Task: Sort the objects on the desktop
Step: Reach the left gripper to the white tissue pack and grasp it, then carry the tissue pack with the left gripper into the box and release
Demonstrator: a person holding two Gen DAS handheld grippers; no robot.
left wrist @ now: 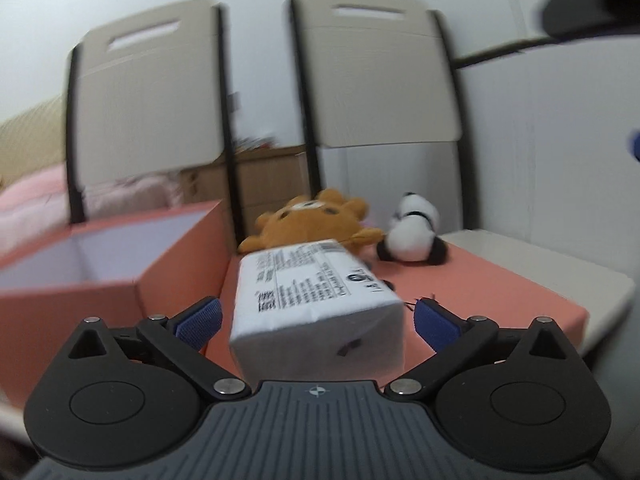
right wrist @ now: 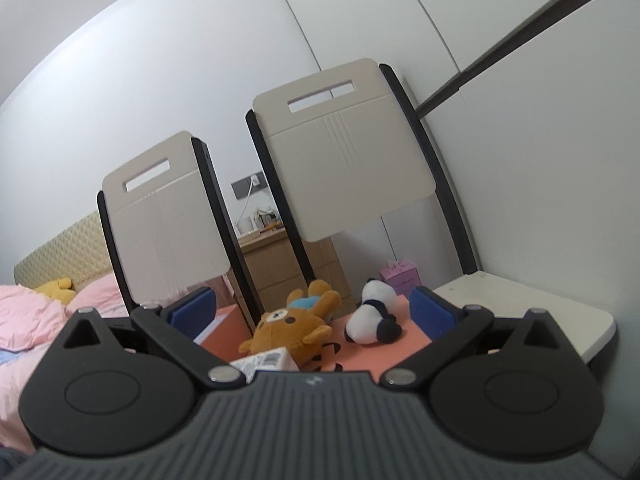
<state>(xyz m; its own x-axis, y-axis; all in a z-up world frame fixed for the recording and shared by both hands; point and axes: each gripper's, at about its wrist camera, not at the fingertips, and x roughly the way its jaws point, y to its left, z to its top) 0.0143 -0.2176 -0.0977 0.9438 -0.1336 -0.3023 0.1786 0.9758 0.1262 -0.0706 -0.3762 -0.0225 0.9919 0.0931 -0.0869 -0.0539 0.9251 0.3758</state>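
A white tissue pack (left wrist: 316,300) with a printed label lies between the spread fingers of my left gripper (left wrist: 316,320), which is open; the blue pads stand clear of its sides. Behind it a brown bear plush (left wrist: 312,224) and a panda plush (left wrist: 414,232) lie on a salmon-pink surface (left wrist: 500,296). An open pink box (left wrist: 120,256) stands to the left. My right gripper (right wrist: 312,312) is open and empty, held above the bear plush (right wrist: 292,328) and panda plush (right wrist: 372,316); a corner of the tissue pack (right wrist: 264,362) shows below.
Two folded beige chairs (left wrist: 380,72) lean against the white wall behind the table. A white table edge (right wrist: 540,312) lies to the right. A pink bed (right wrist: 32,312), a wooden drawer unit (right wrist: 280,264) and a small purple box (right wrist: 400,276) are beyond.
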